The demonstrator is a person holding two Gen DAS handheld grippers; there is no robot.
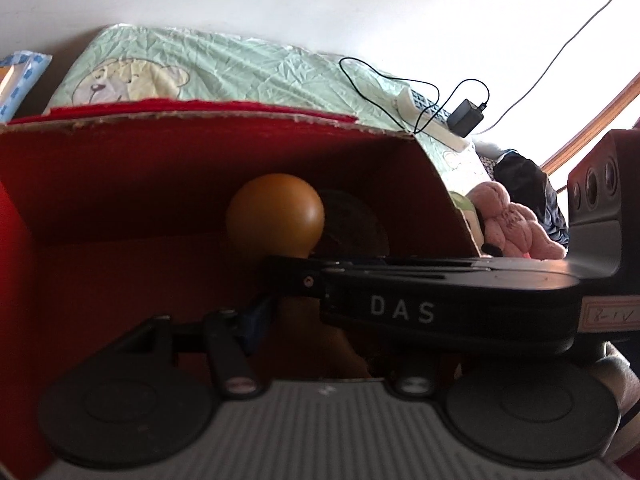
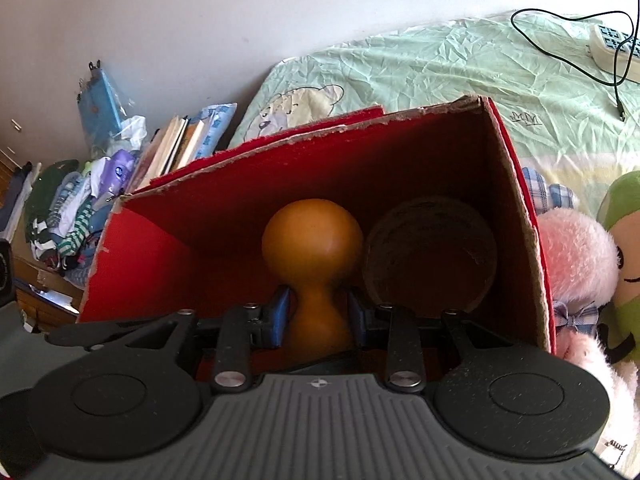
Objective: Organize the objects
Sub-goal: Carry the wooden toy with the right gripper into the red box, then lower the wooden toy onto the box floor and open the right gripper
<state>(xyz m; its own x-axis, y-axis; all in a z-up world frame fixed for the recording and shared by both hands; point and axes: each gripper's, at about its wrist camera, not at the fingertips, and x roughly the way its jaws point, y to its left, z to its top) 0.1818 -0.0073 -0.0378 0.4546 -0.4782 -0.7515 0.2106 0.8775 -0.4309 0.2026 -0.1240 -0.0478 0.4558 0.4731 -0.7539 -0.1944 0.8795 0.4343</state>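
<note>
At frame centre, the right gripper (image 2: 319,310) clamps the orange gourd-shaped object (image 2: 314,240) inside the red cardboard box (image 2: 520,184); the left gripper's (image 1: 260,316) state is unclear.

It was a bedroom at home: a bed sheet (image 2: 460,76) printed with bears at 12 o'clock, soft toys (image 2: 576,264) at 3, clothes (image 2: 64,208) at 9.

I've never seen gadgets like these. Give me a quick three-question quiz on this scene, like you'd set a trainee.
1. True or false: the right tongs grip the orange gourd at its narrow neck.
2. What sits beside the gourd inside the red box? A) a dark round disc B) a book C) a charger
3. Fill in: the bedsheet behind the box is pale ____.
Key: 1 true; 2 A; 3 green.
</note>
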